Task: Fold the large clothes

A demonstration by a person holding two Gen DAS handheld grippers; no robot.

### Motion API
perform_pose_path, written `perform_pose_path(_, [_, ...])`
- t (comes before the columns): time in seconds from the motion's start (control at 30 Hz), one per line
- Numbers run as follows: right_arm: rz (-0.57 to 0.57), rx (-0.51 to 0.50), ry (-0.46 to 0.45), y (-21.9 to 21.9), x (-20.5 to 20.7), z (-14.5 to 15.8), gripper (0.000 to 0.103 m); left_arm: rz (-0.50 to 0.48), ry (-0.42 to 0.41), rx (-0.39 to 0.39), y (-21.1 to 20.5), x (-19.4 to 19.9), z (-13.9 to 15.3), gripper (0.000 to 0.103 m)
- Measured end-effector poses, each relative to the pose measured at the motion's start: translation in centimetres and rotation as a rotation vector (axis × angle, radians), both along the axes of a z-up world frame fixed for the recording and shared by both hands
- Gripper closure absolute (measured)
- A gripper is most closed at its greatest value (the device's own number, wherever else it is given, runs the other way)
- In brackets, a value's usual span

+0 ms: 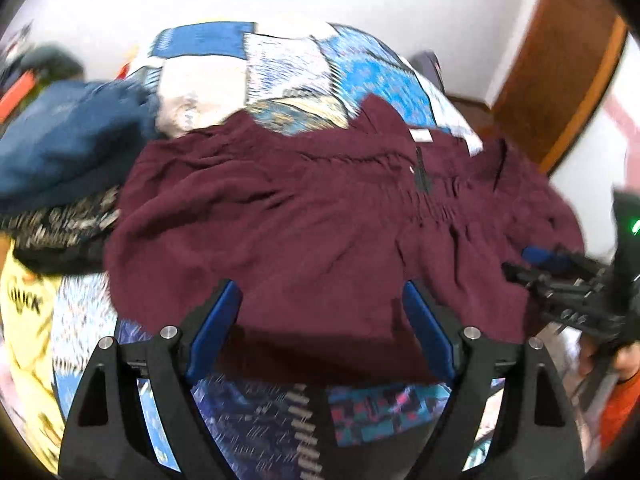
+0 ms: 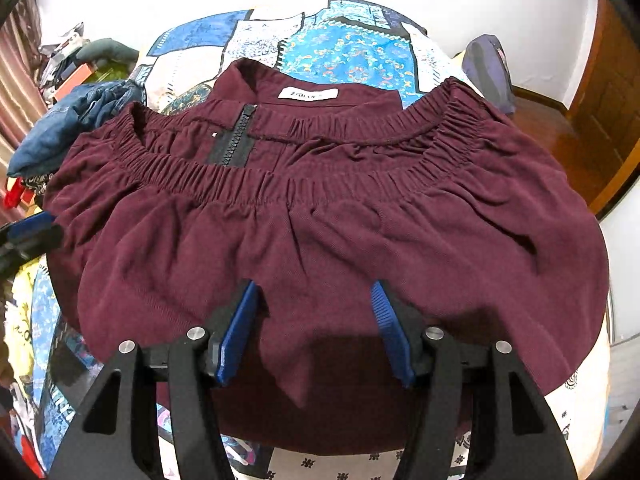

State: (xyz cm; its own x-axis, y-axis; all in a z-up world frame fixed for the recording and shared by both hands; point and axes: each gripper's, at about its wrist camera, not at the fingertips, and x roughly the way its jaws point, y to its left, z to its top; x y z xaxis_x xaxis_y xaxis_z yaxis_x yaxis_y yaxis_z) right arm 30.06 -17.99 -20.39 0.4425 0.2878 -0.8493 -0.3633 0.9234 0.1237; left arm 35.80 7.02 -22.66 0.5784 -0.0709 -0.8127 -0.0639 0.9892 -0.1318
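Observation:
A maroon garment (image 2: 320, 216) with an elastic waistband, a black zipper (image 2: 236, 136) and a white label (image 2: 308, 93) lies spread on a patterned bedspread (image 2: 352, 52). In the right wrist view my right gripper (image 2: 314, 286) is open over the garment's near edge, its blue pads apart with cloth lying under and between them. My left gripper (image 1: 320, 292) stands open over the same garment (image 1: 300, 216) near its front hem. The right gripper (image 1: 524, 264) shows at the garment's right side in the left wrist view. At the left edge of the right wrist view the left gripper (image 2: 36, 232) peeks in.
A blue denim garment (image 1: 68, 140) and a dark patterned cloth (image 1: 60, 224) are piled left of the maroon one. Yellow printed cloth (image 1: 24, 320) lies at the near left. A wooden door (image 2: 608, 100) and a dark bag (image 2: 492, 68) stand beyond the bed's right side.

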Motion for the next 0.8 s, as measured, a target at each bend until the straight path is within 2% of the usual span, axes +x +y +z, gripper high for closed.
perform_pose_path(0.13, [-0.008,-0.011,0.005,-0.1,-0.3,0.4,0.047,0.174,-0.009,-0.085,4.4,-1.4,0.2,0.012])
perform_pose_path(0.23, [-0.009,-0.011,0.007,-0.1,-0.3,0.4,0.047,0.282,0.037,-0.218,8.0,-2.1,-1.4,0.012])
perform_pose_path(0.27, [-0.011,-0.009,0.006,-0.1,-0.3,0.4,0.047,0.307,0.068,-0.291,9.1,-2.3,-2.4,0.012])
perform_pose_path(0.37, [-0.018,0.0,0.007,-0.2,-0.4,0.3,0.047,0.313,0.099,-0.467,10.4,-2.5,-4.5,0.012])
perform_pose_path(0.5, [-0.02,-0.003,0.004,-0.1,-0.4,0.3,0.047,0.32,0.103,-0.634,11.0,-1.9,-6.7,0.012])
perform_pose_path(0.57, [-0.018,-0.006,0.004,-0.1,-0.4,0.3,0.047,0.342,0.097,-0.665,11.1,-1.3,-7.6,0.012])
perform_pose_path(0.63, [-0.018,0.0,0.006,-0.2,-0.4,0.3,0.047,0.37,0.092,-0.645,11.0,-0.8,-8.3,0.012])
perform_pose_path(0.73, [-0.018,0.009,0.008,-0.4,-0.4,0.2,0.046,0.395,0.066,-0.699,11.6,-0.2,-9.4,0.012])
perform_pose_path(0.8, [-0.018,0.012,0.01,-0.4,-0.3,0.1,0.046,0.389,0.042,-0.667,11.4,0.6,-9.2,0.012])
